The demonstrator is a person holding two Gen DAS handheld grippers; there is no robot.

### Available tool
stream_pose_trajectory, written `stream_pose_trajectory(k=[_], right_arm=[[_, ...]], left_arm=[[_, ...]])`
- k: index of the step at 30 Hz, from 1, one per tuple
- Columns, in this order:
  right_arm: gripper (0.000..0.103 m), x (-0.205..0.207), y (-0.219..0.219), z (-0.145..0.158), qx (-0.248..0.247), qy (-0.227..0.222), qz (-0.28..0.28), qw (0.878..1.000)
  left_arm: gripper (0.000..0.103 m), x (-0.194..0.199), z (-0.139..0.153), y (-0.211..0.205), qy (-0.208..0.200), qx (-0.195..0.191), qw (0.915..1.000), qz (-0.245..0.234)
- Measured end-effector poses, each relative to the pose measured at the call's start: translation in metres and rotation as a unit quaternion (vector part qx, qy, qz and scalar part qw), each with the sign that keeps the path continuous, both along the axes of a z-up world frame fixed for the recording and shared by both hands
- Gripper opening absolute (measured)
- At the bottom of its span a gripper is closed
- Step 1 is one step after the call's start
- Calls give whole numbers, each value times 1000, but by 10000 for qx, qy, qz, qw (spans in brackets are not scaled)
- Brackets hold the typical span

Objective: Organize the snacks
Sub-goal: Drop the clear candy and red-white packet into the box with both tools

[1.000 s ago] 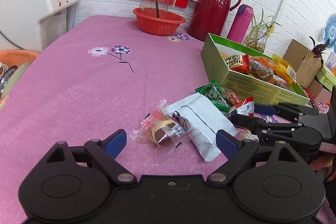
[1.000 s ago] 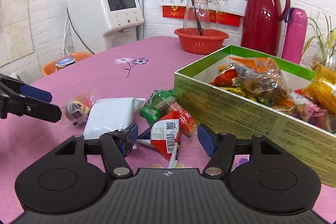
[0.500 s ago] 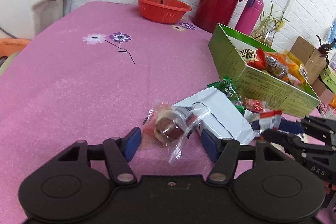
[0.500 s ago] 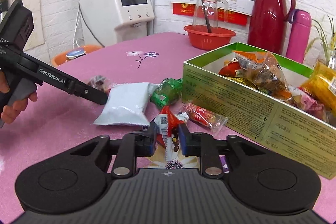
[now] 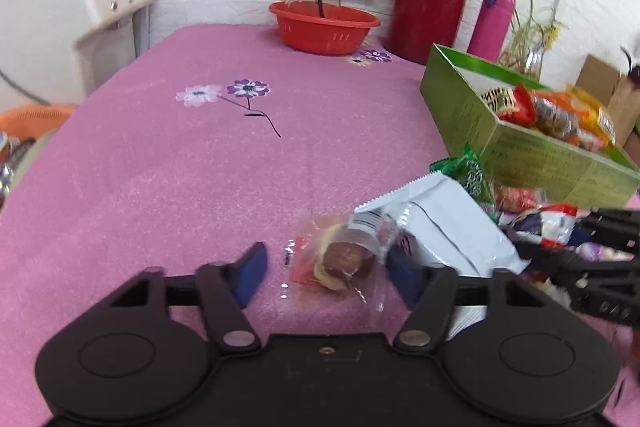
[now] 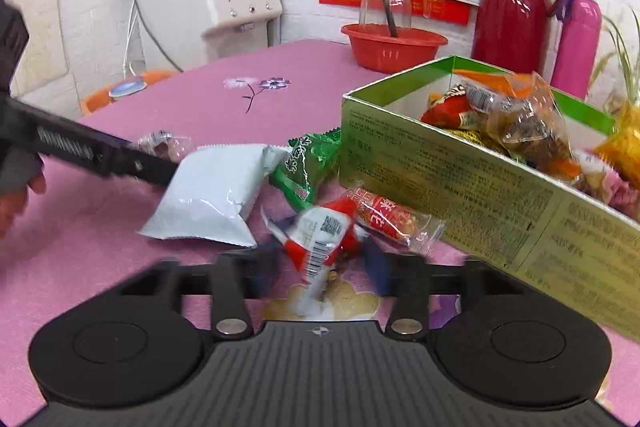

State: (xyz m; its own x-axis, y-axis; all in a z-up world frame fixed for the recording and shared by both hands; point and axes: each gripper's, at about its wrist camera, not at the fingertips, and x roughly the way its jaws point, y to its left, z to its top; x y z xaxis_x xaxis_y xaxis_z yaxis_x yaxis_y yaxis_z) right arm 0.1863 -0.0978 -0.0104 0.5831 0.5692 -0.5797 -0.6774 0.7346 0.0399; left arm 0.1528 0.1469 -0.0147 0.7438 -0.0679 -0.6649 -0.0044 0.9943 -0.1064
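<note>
Two grippers work one snack pile: left gripper [image 5: 324, 273], jaws just closing, brackets a clear-wrapped pastry [image 5: 345, 259] without pinching yet; right gripper [image 6: 320, 263] clamps a red-and-white packet [image 6: 320, 231], apparently bound next for the green box [image 6: 460, 183] beside its fingers

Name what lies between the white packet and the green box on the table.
A green snack packet fills that gap, with a red-wrapped snack lying nearer, against the green box. The right wrist view shows it best, with the white packet on the left.
</note>
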Motion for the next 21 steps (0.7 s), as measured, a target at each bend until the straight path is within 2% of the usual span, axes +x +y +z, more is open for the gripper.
stream_pose_trajectory(k=[2,5,12,17,21], right_arm=[[55,-4,-3,0,33,-11,11,10000],[55,-12,-9,3,65,-87,45,9999],[55,-26,-29,24,305,-382,83,9988],[55,-25,-47,43,530,-673,-53,9963],[55,-17,-69,59,745,-898,-349,9926]], left_arm=[[18,-2,0,0,32,-70,10000,14],[19,-5,5,3,36,-329,9994,105],[19,-18,27,-12,-134,-265,9996,-32],[19,-20,56,-36,-407,-348,9979,-358],[18,-6,79,-65,-631,-361,9947,-728]])
